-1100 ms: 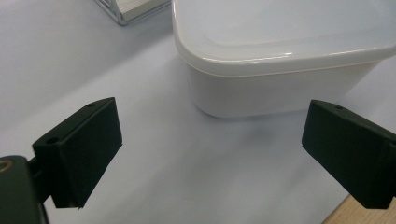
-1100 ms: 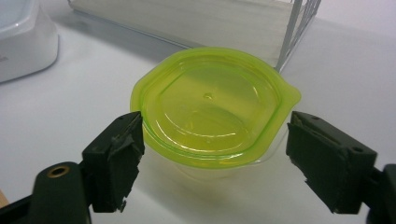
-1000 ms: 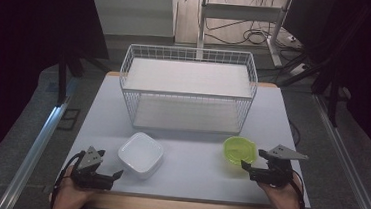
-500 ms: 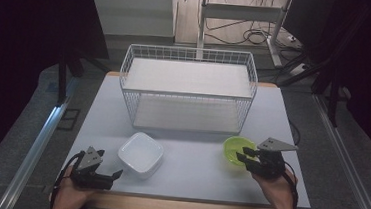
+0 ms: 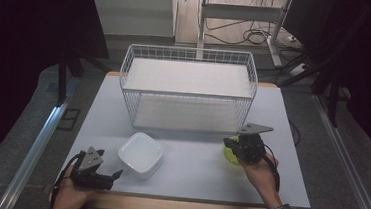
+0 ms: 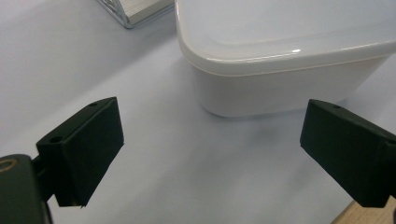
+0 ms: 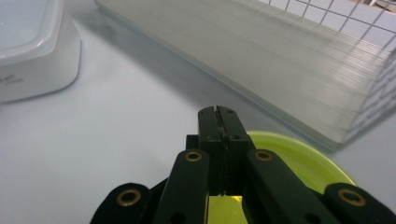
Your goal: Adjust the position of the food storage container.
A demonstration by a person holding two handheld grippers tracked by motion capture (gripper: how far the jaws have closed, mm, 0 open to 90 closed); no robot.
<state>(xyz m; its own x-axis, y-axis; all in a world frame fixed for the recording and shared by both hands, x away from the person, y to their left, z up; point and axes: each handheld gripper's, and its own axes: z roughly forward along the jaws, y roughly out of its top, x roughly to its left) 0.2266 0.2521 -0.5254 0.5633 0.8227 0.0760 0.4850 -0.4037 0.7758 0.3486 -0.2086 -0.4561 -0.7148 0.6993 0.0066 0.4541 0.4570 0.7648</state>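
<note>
While the left gripper (image 5: 114, 173) is held motionless at the table's seven o'clock corner, jaws spread wide and short of the white square container (image 5: 141, 153), the right gripper (image 5: 231, 143) has been carried leftward over the green bowl (image 5: 230, 155), which sits at about five o'clock on the table (image 5: 193, 170), just before the wire basket (image 5: 188, 89). A second ago its jaws stood apart beside the bowl; they have just been closing and are now seen pressed together in the right gripper view, above the bowl's near rim (image 7: 299, 158). Whether the rim is pinched cannot be told. If it is, a lift toward the basket at twelve o'clock is judged to follow.
</note>
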